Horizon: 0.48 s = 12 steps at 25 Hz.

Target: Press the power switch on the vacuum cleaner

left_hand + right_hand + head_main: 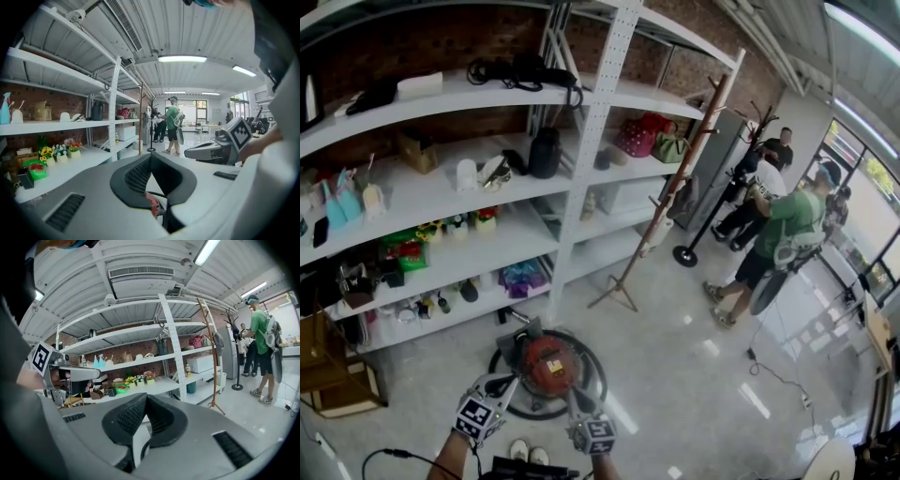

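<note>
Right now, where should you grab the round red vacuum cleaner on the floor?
Probably from straight above, by the dark grey part at the far edge of the round red vacuum cleaner. It may be a handle. The black hose circles its body, so a side grip looks blocked.

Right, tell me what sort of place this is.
Likely a staged showroom or test room: white shelving stocked with assorted household goods, a red vacuum cleaner on the polished floor, and people standing about.

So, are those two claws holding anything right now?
Nothing. The left gripper and right gripper are both shut and empty over the round red vacuum cleaner.
</note>
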Available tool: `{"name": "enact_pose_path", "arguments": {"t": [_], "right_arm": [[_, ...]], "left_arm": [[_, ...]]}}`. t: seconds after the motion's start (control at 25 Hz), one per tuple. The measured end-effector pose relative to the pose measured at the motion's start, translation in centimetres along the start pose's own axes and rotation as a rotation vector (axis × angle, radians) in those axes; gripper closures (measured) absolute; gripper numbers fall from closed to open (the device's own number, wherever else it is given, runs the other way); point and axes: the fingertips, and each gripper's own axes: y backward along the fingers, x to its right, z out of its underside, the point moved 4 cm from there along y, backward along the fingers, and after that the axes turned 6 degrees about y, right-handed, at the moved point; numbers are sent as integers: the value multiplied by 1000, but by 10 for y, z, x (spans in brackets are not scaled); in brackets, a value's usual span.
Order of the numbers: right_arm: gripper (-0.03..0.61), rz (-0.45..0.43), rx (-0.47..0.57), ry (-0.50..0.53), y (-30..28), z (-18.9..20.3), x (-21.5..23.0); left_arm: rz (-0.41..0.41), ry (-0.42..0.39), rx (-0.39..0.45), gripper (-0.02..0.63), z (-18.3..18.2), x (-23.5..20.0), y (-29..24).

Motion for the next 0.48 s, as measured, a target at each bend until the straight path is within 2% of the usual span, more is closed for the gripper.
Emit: {"name": "enact_pose_path", "arguments": {"t": [0.48], "right_arm": [[568, 9, 66, 19, 5, -35, 7]], "left_arm": [[2, -49, 49, 620, -31, 3, 1]]}}
